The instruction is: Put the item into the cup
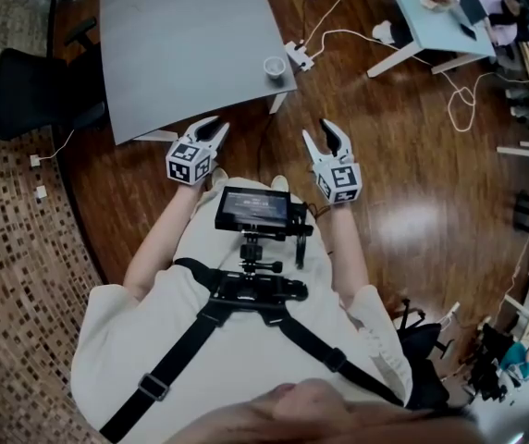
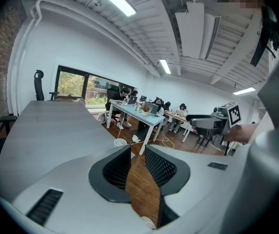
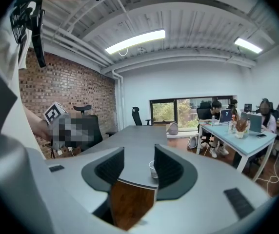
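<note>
**Jaws:** both pairs stand part-open and hold nothing.

**Head view.** The L gripper (image 1: 211,129) and R gripper (image 1: 321,137) are held side by side over the wooden floor (image 1: 403,155), in front of the person's torso and short of the grey tabletop (image 1: 181,35). The white cup (image 1: 275,67) stands upright at the tabletop's near R corner, well apart from both grippers. Its inside is too small to read. A black office chair (image 1: 33,86) stands at the tabletop's L side.

**Left gripper view.** The L gripper (image 2: 137,165) jaws are apart w/ a moderate gap, and only floor shows between them. The cup (image 2: 120,142) shows just above the L jaw, at the tabletop (image 2: 47,130) corner. Its contents are not visible from this low angle.

**Right gripper view.** The R gripper (image 3: 138,167) jaws are apart by about the same amount. The cup (image 3: 152,169) shows through the gap, beside the R jaw's inner edge, but it stands far off on the tabletop (image 3: 134,145) near its corner and is not gripped. Only its rim and wall can be seen.
</note>
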`<state>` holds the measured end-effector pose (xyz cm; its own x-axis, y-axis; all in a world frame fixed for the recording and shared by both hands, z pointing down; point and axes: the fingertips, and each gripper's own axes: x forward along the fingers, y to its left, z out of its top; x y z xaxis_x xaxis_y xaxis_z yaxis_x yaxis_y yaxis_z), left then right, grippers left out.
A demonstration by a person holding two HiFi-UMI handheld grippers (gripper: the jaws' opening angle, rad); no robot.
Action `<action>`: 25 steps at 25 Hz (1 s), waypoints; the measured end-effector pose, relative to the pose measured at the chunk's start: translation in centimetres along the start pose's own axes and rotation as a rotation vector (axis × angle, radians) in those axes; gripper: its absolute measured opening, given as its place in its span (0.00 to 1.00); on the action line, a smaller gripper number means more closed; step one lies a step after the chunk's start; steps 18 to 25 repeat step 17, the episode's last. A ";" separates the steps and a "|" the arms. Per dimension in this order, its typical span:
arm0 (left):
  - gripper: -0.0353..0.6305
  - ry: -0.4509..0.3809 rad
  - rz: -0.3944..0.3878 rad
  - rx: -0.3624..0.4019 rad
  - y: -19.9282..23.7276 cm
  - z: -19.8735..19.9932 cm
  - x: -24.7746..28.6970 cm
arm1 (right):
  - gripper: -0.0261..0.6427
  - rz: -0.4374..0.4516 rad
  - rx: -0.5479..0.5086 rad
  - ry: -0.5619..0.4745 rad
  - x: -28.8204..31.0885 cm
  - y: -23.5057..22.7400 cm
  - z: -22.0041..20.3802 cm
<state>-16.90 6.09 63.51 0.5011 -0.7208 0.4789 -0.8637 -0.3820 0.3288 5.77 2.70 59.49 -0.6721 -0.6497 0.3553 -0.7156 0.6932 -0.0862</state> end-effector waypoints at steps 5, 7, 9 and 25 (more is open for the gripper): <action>0.19 -0.002 -0.007 0.010 -0.5 0.0 0.5 | 0.35 -0.008 -0.008 -0.006 -0.3 -0.6 0.1; 0.19 -0.004 -0.010 0.016 -0.7 0.0 0.7 | 0.35 -0.010 -0.009 -0.007 -0.6 -1.0 -0.2; 0.19 0.000 -0.009 0.019 -1.9 0.1 1.4 | 0.35 -0.014 -0.009 -0.009 -1.2 -1.8 -0.2; 0.19 0.009 -0.018 0.031 -7.4 0.0 3.6 | 0.35 -0.034 0.007 -0.012 -5.4 -5.4 -1.2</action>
